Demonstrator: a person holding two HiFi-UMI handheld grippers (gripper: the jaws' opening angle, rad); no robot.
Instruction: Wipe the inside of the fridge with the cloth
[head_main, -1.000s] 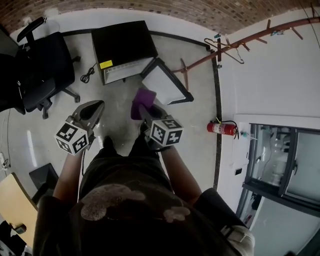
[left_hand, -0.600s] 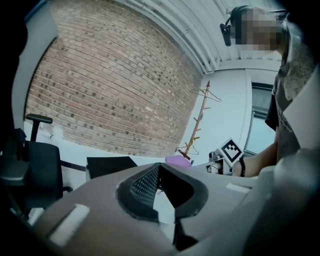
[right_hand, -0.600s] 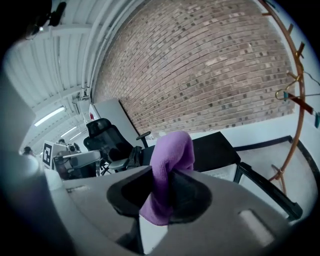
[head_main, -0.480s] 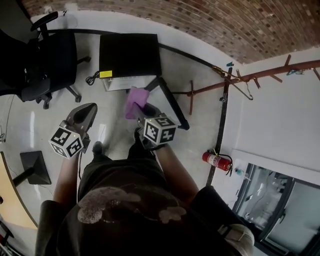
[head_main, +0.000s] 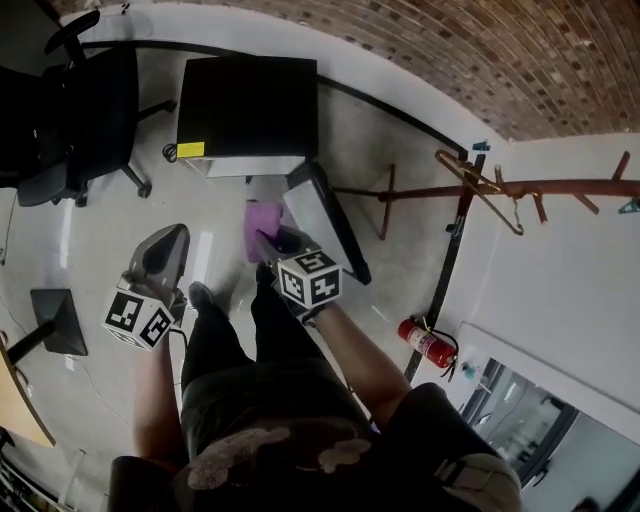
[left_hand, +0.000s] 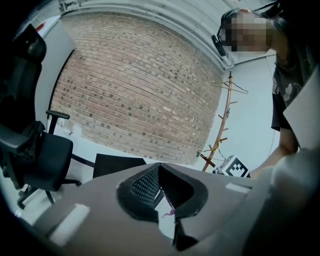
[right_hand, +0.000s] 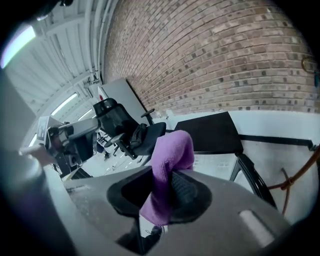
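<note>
The cloth (right_hand: 170, 165) is purple against the grey right tongs (head_main: 266, 240). The left tongs (head_main: 171, 238) are grey too, and both carry black-and-white square markers (head_main: 309, 280). The far fridge (head_main: 248, 100) is black, white inside, with a yellow label (head_main: 190, 150). The brick wall (head_main: 480, 45) is red-brown, and the fire extinguisher (head_main: 425, 342) on the right is red.

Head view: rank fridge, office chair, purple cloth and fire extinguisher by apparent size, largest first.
1. Fridge and office chair: both large, too close to rank. The frame edge cuts off part of the chair.
2. Purple cloth and fire extinguisher: both small and look about alike, so they are not ranked.
</note>
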